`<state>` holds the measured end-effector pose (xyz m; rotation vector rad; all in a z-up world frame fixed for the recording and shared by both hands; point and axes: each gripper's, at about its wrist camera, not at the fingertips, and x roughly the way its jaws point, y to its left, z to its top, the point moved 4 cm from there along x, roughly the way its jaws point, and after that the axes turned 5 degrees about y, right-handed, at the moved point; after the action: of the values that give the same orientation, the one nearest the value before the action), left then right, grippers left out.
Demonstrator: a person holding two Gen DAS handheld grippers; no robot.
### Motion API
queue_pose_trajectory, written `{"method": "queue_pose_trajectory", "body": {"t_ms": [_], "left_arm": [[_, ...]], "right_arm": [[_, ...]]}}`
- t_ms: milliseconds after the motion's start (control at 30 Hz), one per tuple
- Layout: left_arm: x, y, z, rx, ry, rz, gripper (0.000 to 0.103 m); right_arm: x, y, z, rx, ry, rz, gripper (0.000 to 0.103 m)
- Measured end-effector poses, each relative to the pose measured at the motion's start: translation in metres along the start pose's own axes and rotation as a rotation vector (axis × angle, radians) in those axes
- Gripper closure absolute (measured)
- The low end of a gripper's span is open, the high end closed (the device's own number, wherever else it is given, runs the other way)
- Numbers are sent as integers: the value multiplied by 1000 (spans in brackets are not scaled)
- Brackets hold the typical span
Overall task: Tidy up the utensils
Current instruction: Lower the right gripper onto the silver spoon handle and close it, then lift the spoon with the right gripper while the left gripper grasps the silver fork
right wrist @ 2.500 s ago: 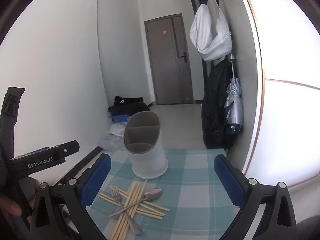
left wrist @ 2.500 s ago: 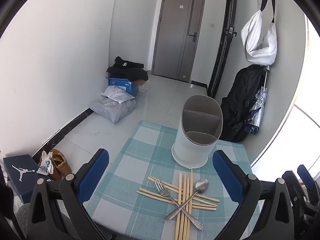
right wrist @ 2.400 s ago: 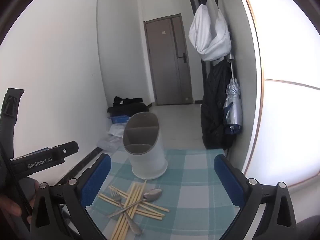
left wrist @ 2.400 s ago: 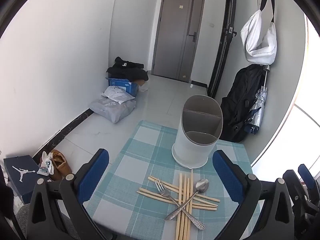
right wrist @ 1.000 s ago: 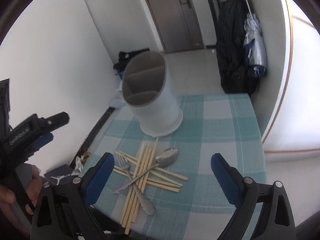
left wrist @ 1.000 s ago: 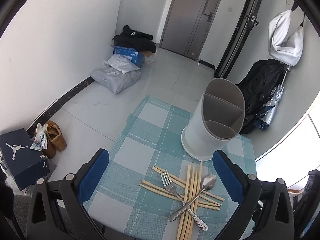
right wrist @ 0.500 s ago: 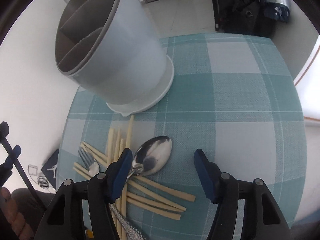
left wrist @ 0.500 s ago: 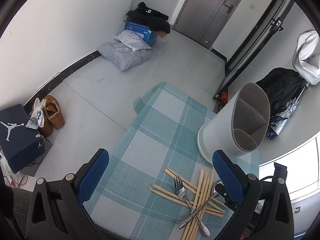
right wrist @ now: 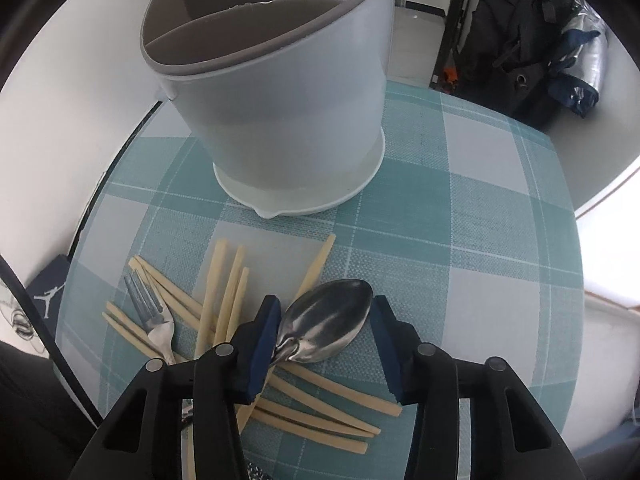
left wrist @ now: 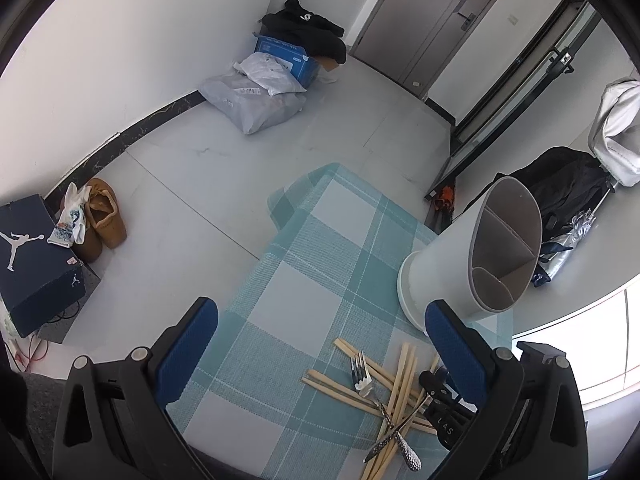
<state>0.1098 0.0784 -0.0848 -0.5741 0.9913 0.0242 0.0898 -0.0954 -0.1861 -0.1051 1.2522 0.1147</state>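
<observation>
**A:** Right gripper (right wrist: 324,334) is down over the spoon (right wrist: 326,326), jaws partly closed and bracketing the bowl. Left pad looks touching, right pad has a sliver of gap. Not clamped yet, I'd say.

**B:** Grip advice?

**A:** The bowl is rounded and slick, so it may squirt out as the jaws close. Better to shift back to the neck, close fully, then lift straight up, since the handle crosses the chopsticks (right wrist: 224,300) and could drag them.

**B:** Where does it go?

**A:** The holder (right wrist: 280,92), standing toward the tabletop's far edge, compartments empty. The pile lies at the near edge, with the fork (right wrist: 154,316) left of the spoon.

**B:** Left gripper (left wrist: 320,344)?

**A:** Wide open, holding nothing, raised above the near edge. Its view shows the crossed handles and the whole pile layout; the right view hides those but shows pad contact.
</observation>
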Motion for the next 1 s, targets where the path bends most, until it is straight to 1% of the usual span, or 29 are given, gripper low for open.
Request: {"method": "queue_pose_trajectory", "body": {"t_ms": [67, 100, 133, 167, 200, 233, 367, 500, 600, 667, 733, 867, 933, 1000], "left_arm": [[-1, 1, 0, -2, -5, 1, 1], [-2, 2, 0, -4, -8, 4, 1], [-3, 3, -1, -7, -10, 6, 1], [-3, 4, -1, -9, -10, 6, 1], [-4, 4, -1, -12, -9, 5, 1], [-4, 5, -1, -14, -10, 6, 1], [-6, 6, -2, -14, -15, 15, 1], [-7, 9, -3, -14, -12, 21, 1], [-7, 10, -3, -10, -16, 29, 1], [-7, 11, -4, -6, -15, 37, 1], [-6, 12, -5, -1, -11, 45, 1], [-3, 12, -9, 13, -1, 70, 1], [-1, 13, -11, 19, 10, 81, 1], [4, 14, -14, 32, 29, 91, 1]], "right_arm": [[-4, 4, -5, -21, -11, 8, 60], [-3, 8, -2, -23, -17, 12, 65], [2, 6, 8, -20, -17, 17, 81], [-1, 6, 7, -15, -22, 22, 83], [2, -2, 14, -12, -23, 26, 84], [2, -2, 12, -7, -20, 29, 87], [-2, -5, 7, 4, -23, 47, 91], [-10, -11, 6, 9, -37, 61, 99], [-19, -17, 6, 23, -45, 79, 102], [-21, -38, 8, 40, -43, 84, 102], [-26, -45, 4, 64, -47, 113, 102], [-24, -63, -2, 93, -18, 150, 102], [-24, -73, -1, 88, -13, 164, 102], [-26, -74, -2, 68, -5, 162, 102]]}}
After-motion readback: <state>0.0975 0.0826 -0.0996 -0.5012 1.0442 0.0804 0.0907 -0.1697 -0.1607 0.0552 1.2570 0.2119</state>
